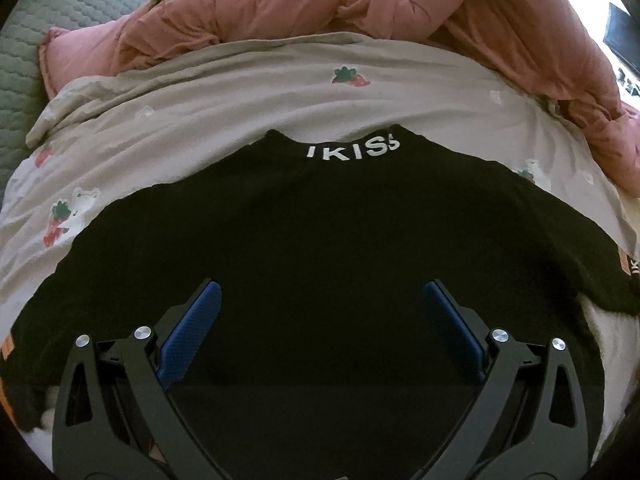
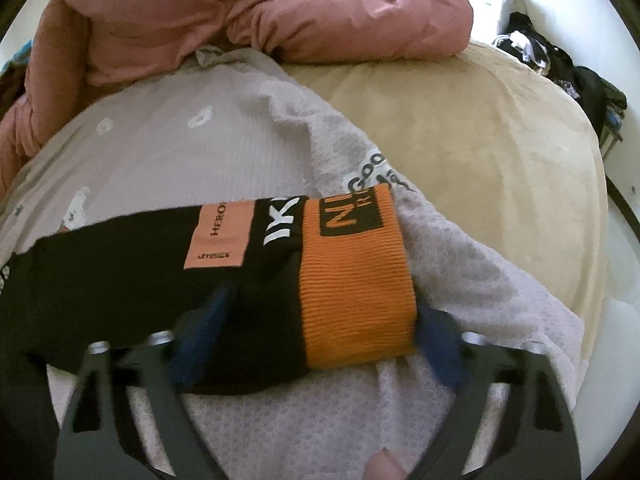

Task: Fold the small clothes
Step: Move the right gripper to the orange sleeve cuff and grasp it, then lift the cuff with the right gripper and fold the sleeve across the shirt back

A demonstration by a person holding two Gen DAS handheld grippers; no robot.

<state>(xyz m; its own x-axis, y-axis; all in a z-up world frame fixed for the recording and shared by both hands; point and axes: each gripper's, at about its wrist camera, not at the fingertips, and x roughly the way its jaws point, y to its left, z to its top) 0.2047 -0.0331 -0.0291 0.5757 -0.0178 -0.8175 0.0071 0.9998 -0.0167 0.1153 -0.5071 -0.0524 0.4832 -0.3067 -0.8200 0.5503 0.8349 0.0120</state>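
Note:
A black sweater [image 1: 320, 220] with white "IKISS" lettering on its collar [image 1: 352, 151] lies spread flat on a grey strawberry-print blanket [image 1: 192, 120]. My left gripper [image 1: 322, 296] hovers over the sweater's lower body, blue pads wide apart and empty. In the right wrist view, one black sleeve [image 2: 120, 272] with an orange ribbed cuff [image 2: 356, 288] and a salmon label patch [image 2: 218, 236] lies across the blanket [image 2: 180, 148]. My right gripper [image 2: 324, 320] is open, blurred, its fingers straddling the cuff end of the sleeve.
A bulky pink duvet [image 1: 320, 4] is heaped at the far side, also seen in the right wrist view [image 2: 224, 12]. A tan sheet [image 2: 480, 140] covers the bed to the right. A grey quilted cover [image 1: 48, 20] lies far left. Dark clutter [image 2: 560, 68] sits beyond the bed.

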